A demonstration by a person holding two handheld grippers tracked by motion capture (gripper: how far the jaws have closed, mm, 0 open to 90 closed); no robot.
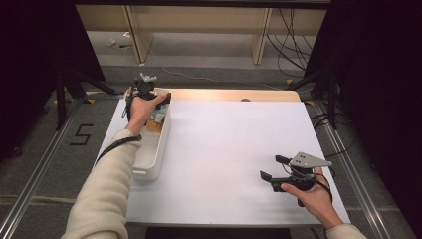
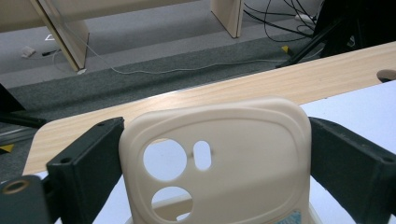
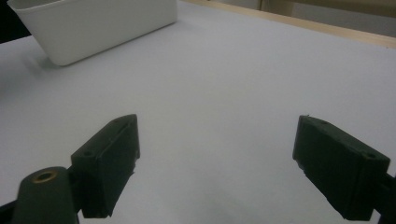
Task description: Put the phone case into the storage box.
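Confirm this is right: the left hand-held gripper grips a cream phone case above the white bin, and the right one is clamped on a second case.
Not quite. The right hand-held gripper is open and empty over the white table, as the right gripper view shows. The left hand-held gripper does grip the cream phone case above the white bin.

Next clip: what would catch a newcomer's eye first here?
The cream phone case stands out, clamped upright between the left gripper's black fingers, its camera holes facing the lens. In the high view that gripper is above the white bin at the table's left edge. The right gripper is open over the bare white table, near the right corner.
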